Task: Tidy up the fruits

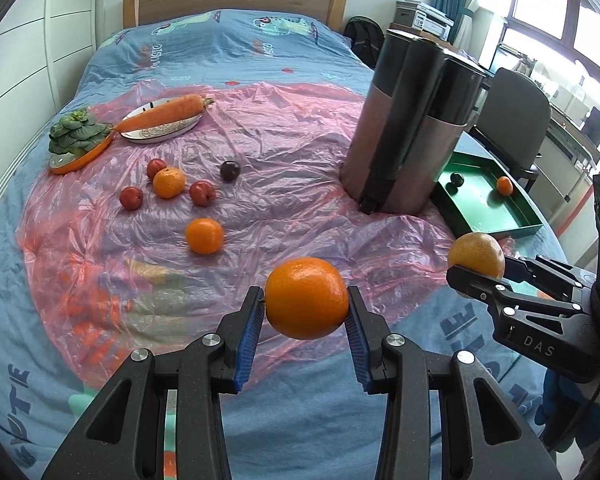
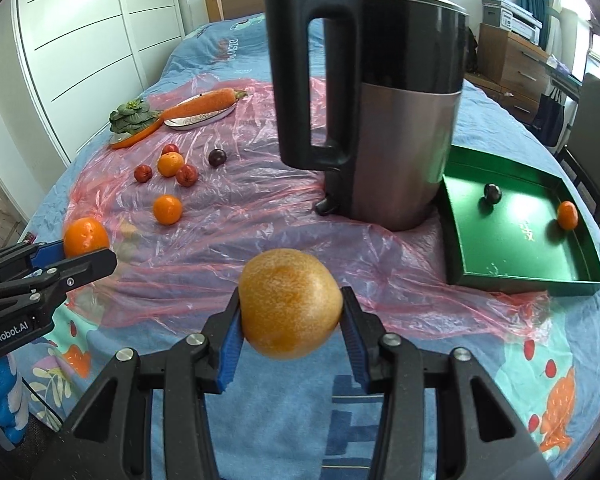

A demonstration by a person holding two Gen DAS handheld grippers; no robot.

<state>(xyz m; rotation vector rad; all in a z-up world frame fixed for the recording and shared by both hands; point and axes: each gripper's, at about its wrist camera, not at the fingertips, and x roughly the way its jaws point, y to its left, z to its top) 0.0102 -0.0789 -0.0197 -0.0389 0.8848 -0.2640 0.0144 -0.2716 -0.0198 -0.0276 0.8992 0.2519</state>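
The left gripper [image 1: 306,306] holds a glossy round orange [image 1: 306,298], fingers clamped on its sides, above the bed [image 1: 228,40]. At its 3 o'clock, the right gripper [image 2: 291,312] clamps a pale speckled yellow-orange fruit [image 2: 290,304]. At 1 o'clock of that fruit, the green rectangular tray [image 2: 516,280] contains a dark plum [image 2: 492,193] and a small orange [image 2: 567,214].

Each black claw [image 1: 306,314] has blue ribbed pads and silver screws.
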